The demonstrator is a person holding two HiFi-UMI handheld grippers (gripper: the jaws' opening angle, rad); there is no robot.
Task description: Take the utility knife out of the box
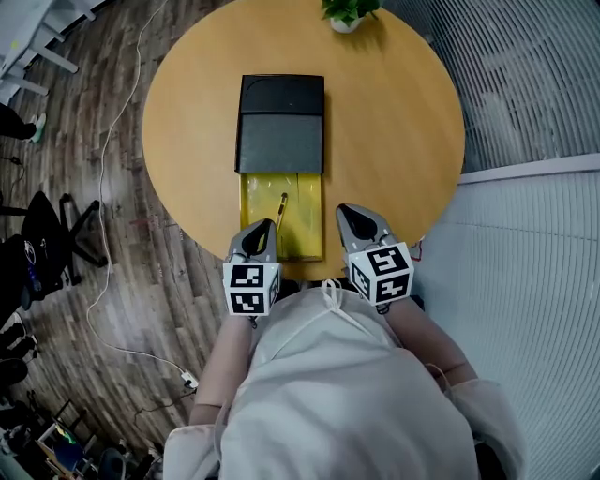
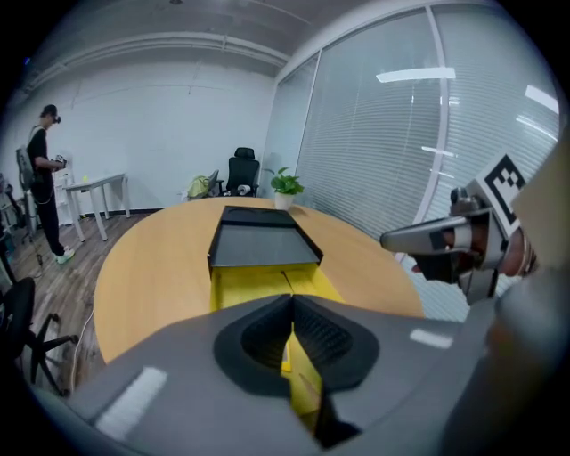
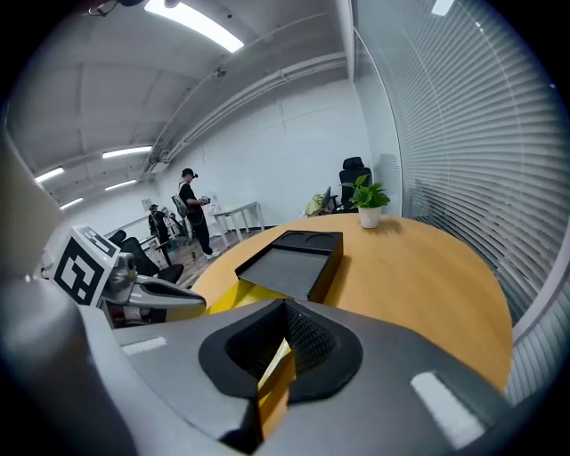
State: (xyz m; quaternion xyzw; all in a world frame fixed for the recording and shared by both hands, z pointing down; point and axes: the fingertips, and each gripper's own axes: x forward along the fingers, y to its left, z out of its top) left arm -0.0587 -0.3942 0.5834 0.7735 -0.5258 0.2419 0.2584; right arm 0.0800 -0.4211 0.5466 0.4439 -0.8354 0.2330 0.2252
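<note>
The left gripper is closed, its two dark jaws pressed tip to tip with nothing between them, as its own view shows plainly. It hangs over the near edge of the round wooden table, just above the near left corner of the yellow tray. The right gripper is likewise closed and empty. It sits just to the right of that tray, near the table's edge, and touches nothing. Both point forward and downward, away from the person's body, each with its marker cube at the rear. The yellow tray stands pulled out toward the person from the black box, which lies flat in the middle of the table with its grey upper face showing. The utility knife lies inside the tray, a slim thing set lengthwise and slightly slanted, a little left of the tray's middle and just ahead of the left gripper's tips. Neither gripper touches it. At the far edge of the table stands a small green plant in a white pot. In the left gripper view another person stands in the background beside a white desk, and a black office chair stands beyond the table.
</note>
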